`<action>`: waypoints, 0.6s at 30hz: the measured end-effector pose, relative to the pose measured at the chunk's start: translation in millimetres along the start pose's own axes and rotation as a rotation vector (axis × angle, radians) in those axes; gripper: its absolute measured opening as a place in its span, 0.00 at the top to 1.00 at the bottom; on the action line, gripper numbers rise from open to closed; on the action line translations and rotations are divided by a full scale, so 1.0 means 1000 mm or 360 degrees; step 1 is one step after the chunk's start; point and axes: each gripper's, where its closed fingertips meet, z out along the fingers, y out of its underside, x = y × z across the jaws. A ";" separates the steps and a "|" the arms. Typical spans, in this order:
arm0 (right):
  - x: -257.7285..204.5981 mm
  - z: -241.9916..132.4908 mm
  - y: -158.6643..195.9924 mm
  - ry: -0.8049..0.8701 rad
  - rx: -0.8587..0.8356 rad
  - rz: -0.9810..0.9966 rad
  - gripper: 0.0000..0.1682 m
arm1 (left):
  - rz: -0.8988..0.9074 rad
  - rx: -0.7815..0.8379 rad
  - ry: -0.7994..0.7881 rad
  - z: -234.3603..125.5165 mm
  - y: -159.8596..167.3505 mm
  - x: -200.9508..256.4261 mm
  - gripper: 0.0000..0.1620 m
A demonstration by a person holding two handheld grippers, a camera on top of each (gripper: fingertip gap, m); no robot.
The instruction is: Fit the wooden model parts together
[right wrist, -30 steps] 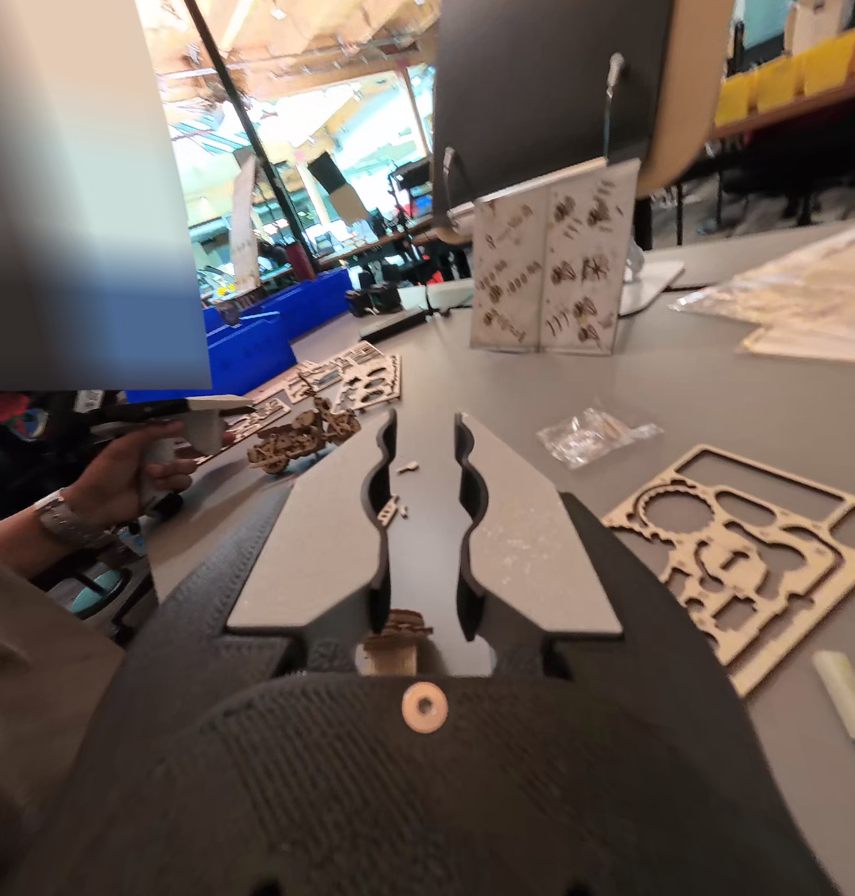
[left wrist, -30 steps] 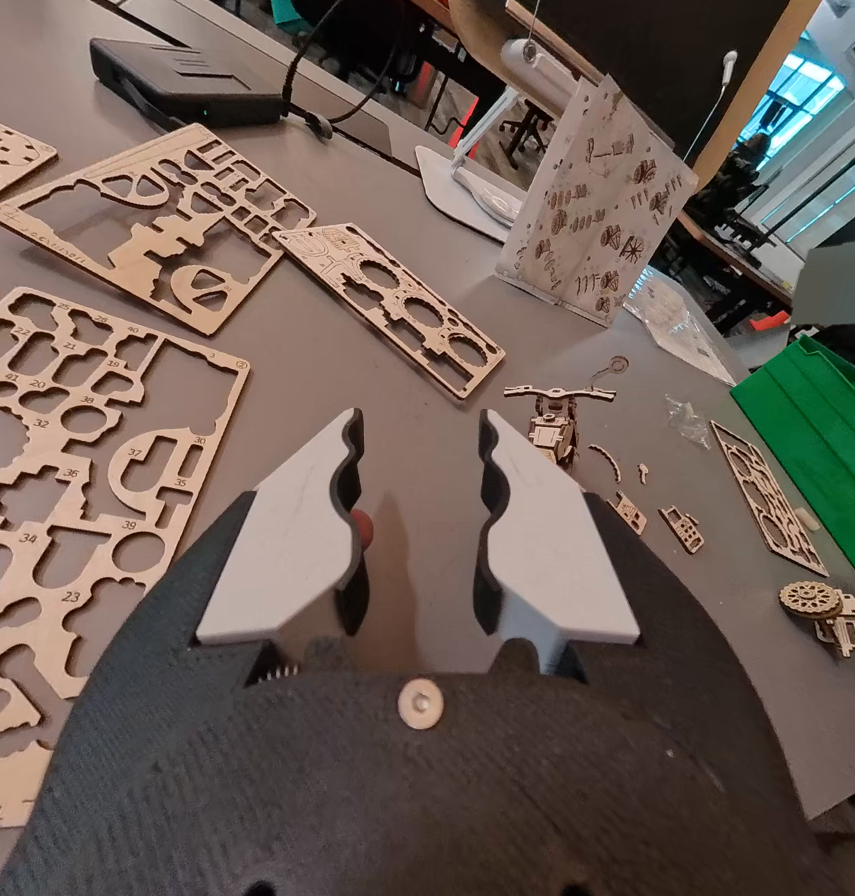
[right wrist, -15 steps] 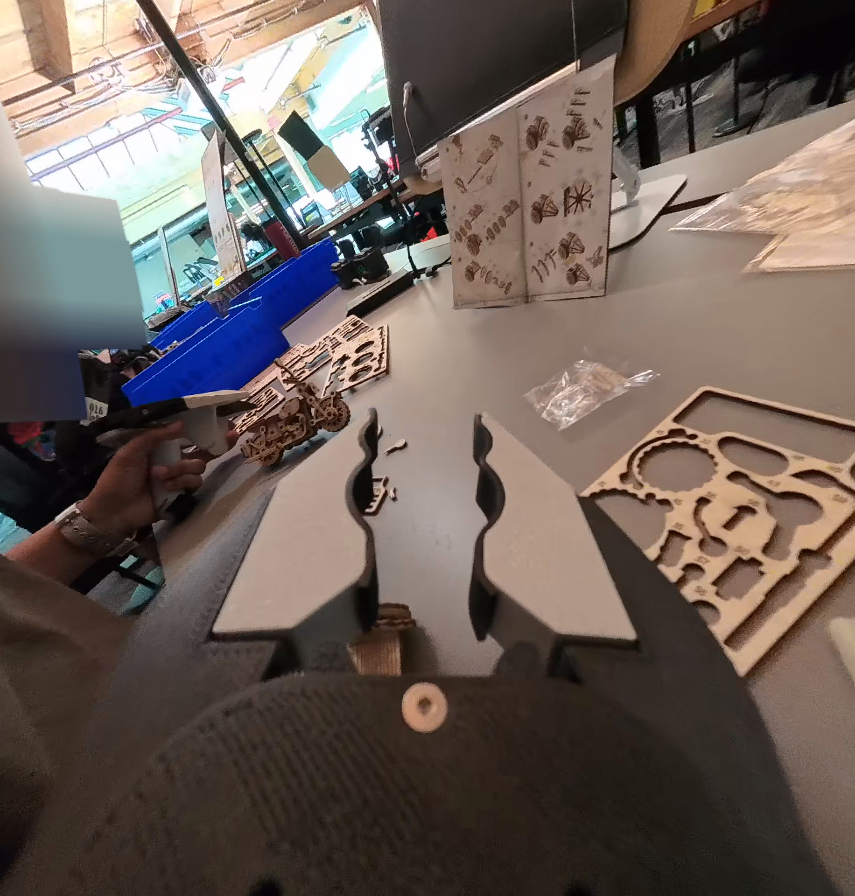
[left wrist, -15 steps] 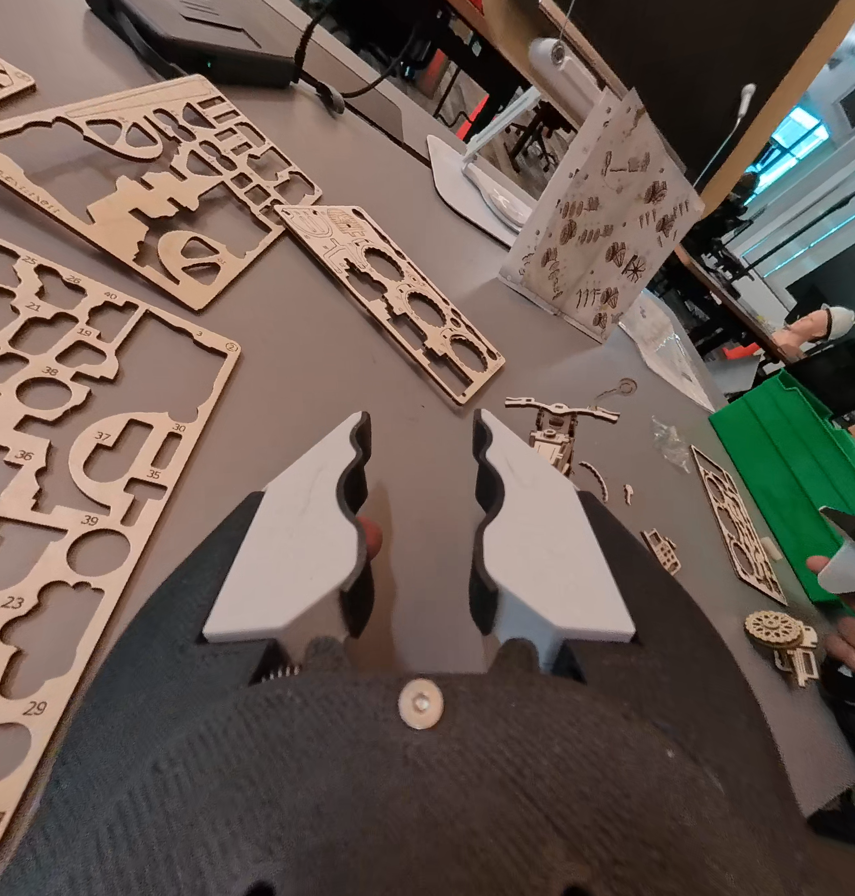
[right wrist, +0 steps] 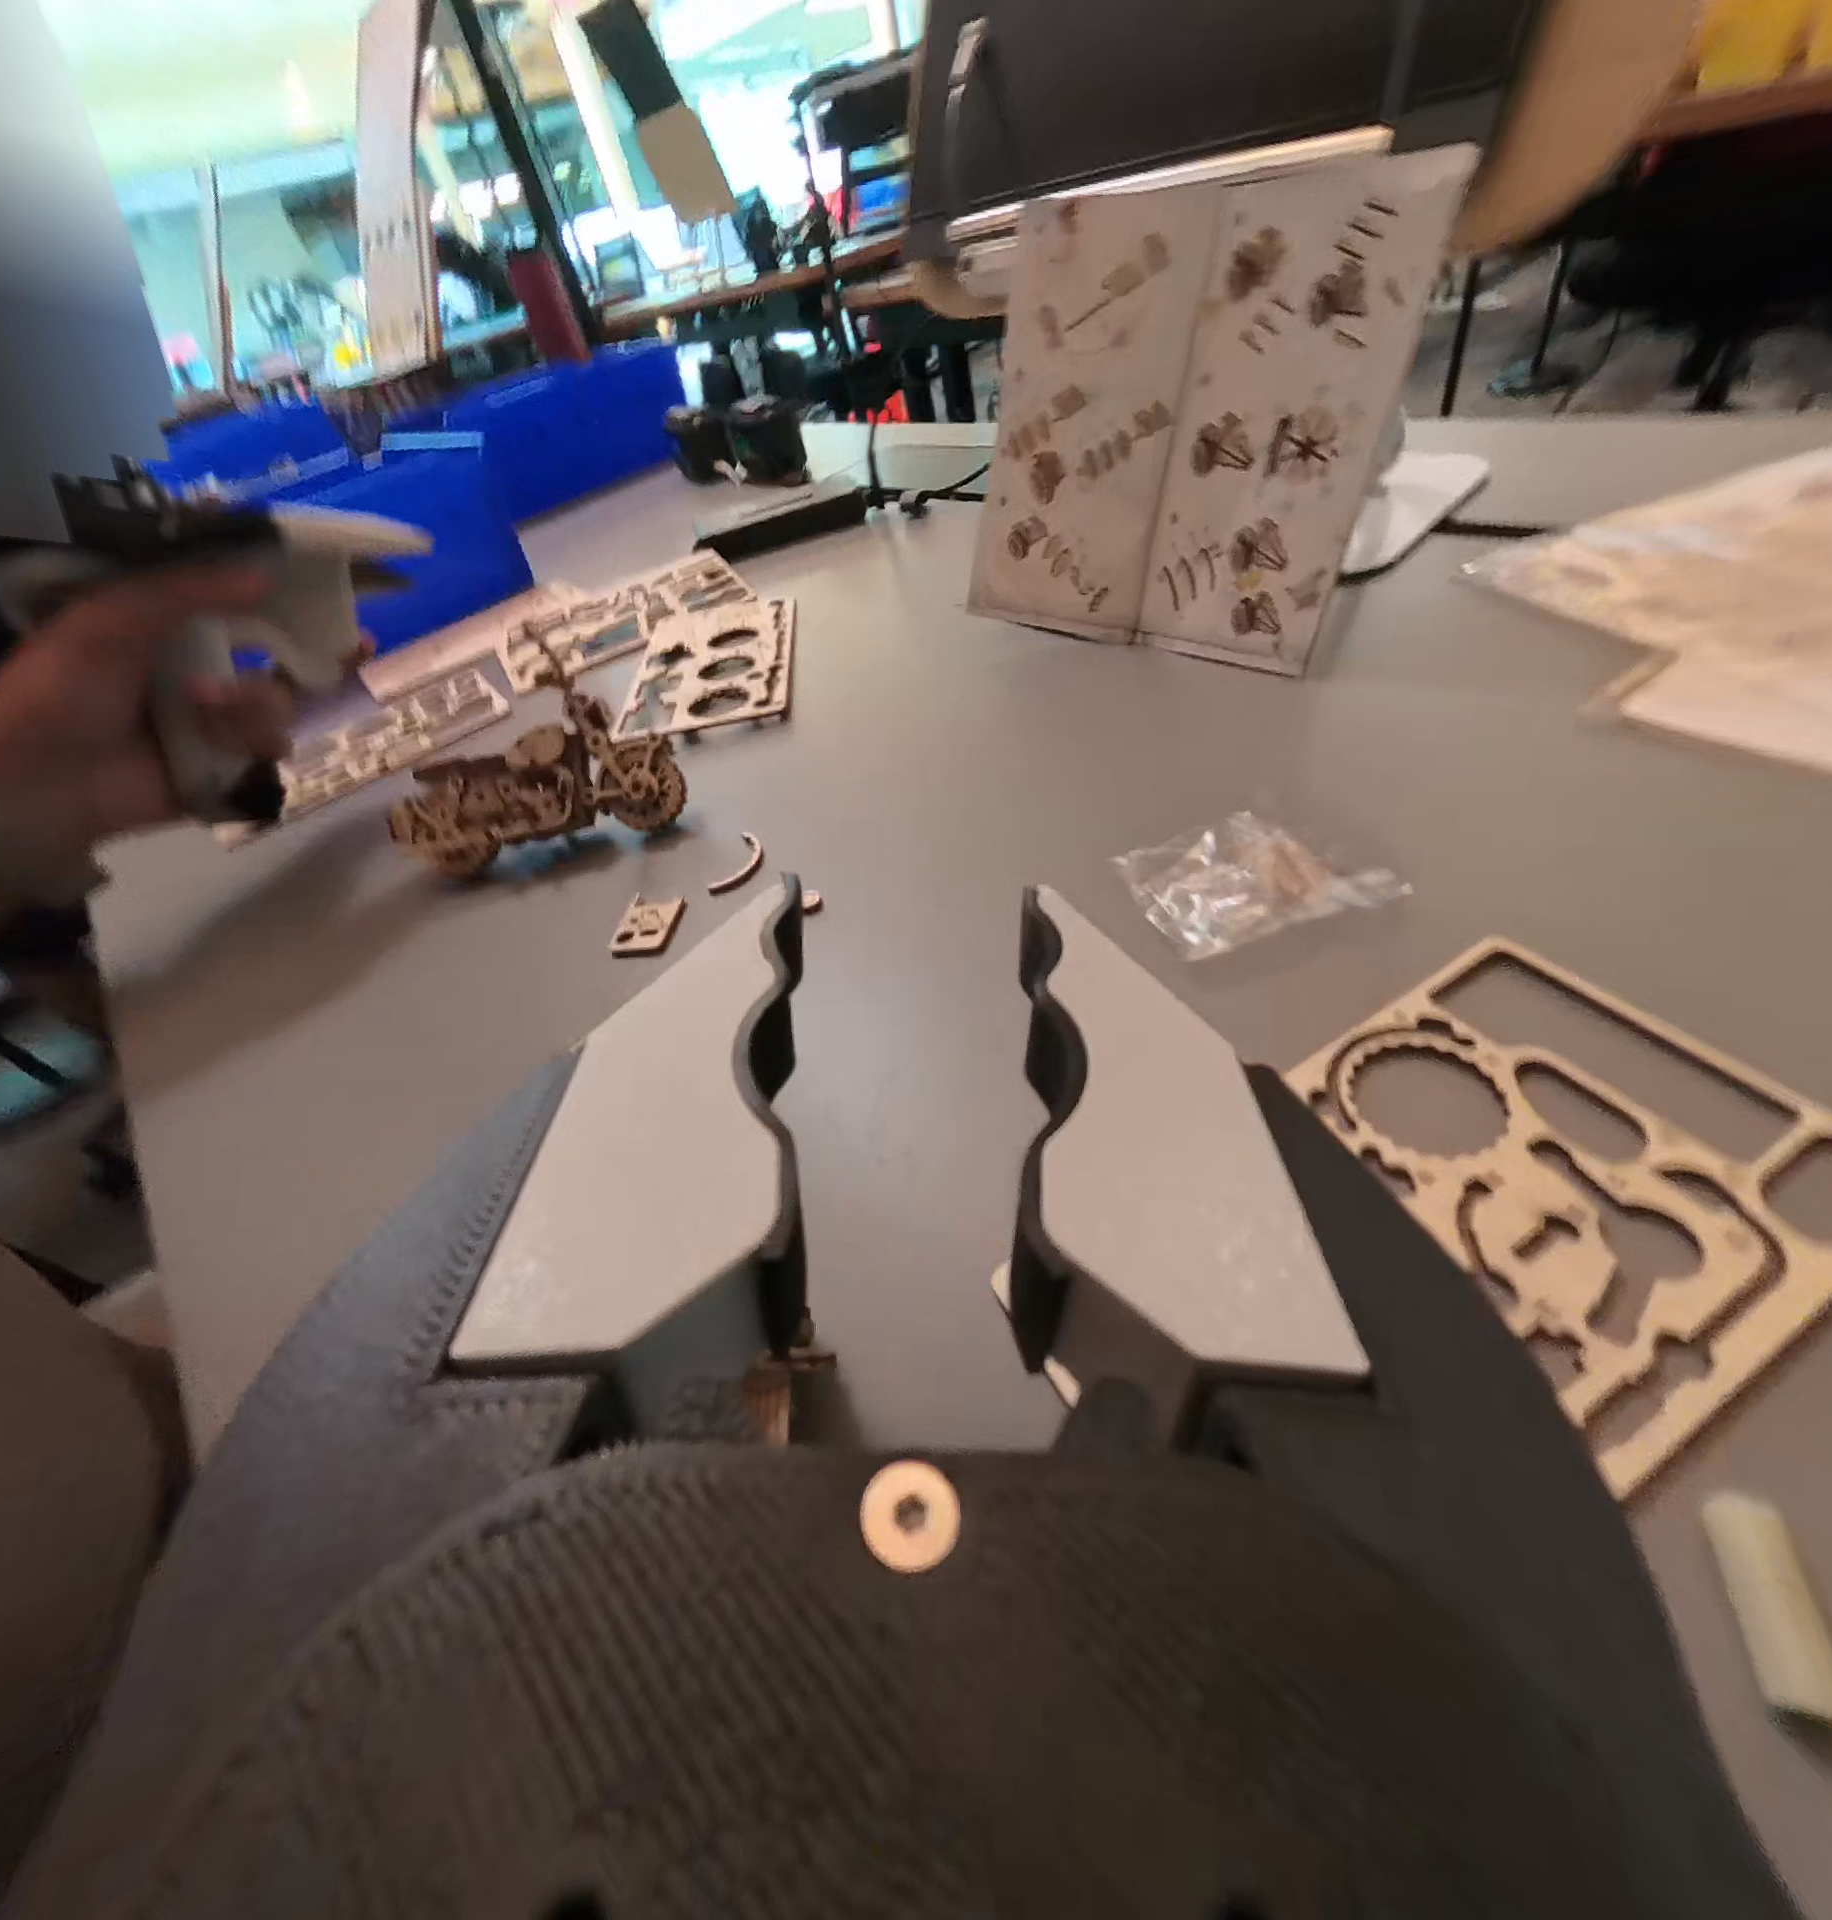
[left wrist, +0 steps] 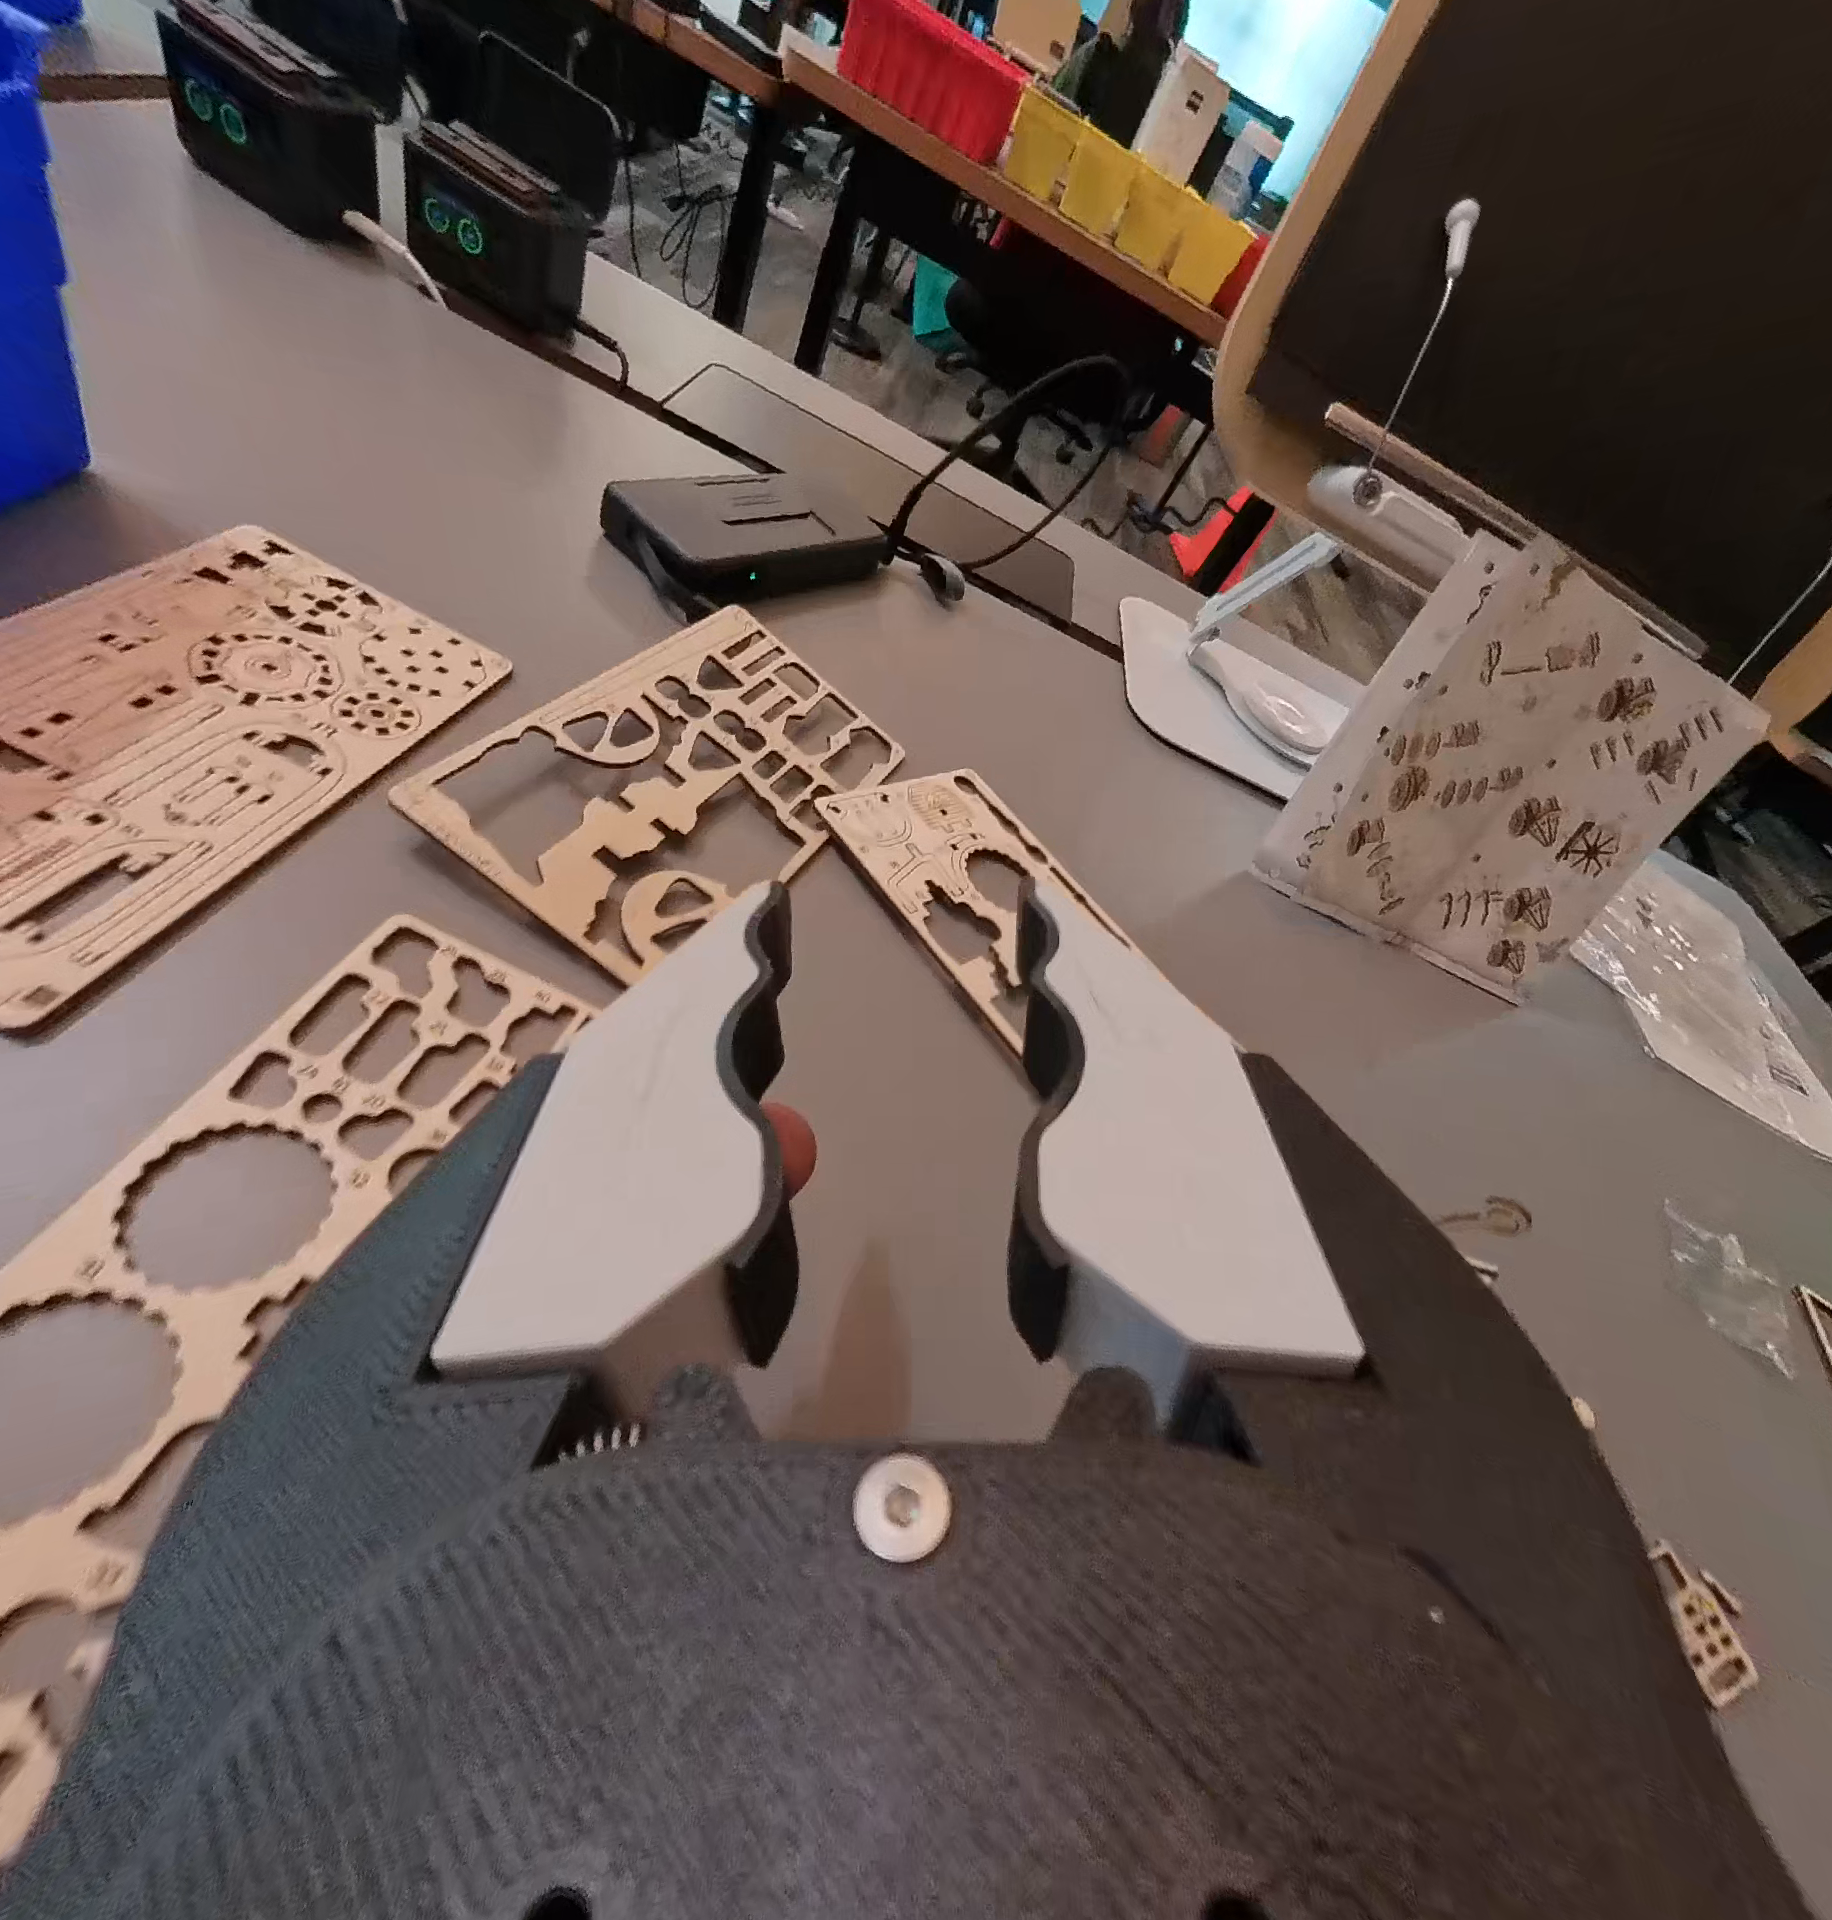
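Observation:
The part-built wooden motorcycle model (right wrist: 538, 800) stands on the grey table at the left in the right wrist view. Loose wooden parts (right wrist: 647, 925) lie just ahead of my right gripper (right wrist: 907, 914), which is open and holds nothing between its tips. A small wooden piece (right wrist: 787, 1382) shows at the root of its left finger. My left gripper (left wrist: 901, 914) is open above cut-out wooden sheets (left wrist: 642, 810), with a small red knob (left wrist: 792, 1143) at its left finger. It also shows in the right wrist view (right wrist: 268, 582), raised in a hand, left of the motorcycle.
An upright instruction booklet (right wrist: 1192, 416) stands at the back. A plastic bag of small parts (right wrist: 1255, 883), a cut-out sheet (right wrist: 1577, 1174) and a white stick (right wrist: 1785, 1621) lie to the right. A black device with a cable (left wrist: 735, 535) and a blue bin (left wrist: 8, 260) lie beyond the sheets. My right fingertips sit around 40 cm from my left ones. It is some 15 cm from my left tips to the part-built wooden motorcycle model (right wrist: 538, 800).
My left gripper has lifted and swung left, so the motorcycle has left its view. My right gripper's jaws have opened wider and it has turned a little toward the motorcycle.

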 end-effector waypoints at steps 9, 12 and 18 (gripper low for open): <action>0.006 0.008 -0.014 0.0056 0.0122 -0.0026 0.77 | 0.0047 0.0075 0.0093 0.006 0.015 0.017 0.77; 0.010 0.024 -0.042 0.0103 0.0297 0.0028 0.79 | 0.0060 0.0056 0.0203 0.010 0.020 0.041 0.77; -0.070 0.095 -0.068 -0.0231 0.0369 0.0152 0.76 | 0.0451 0.0132 0.0169 0.003 0.018 0.043 0.77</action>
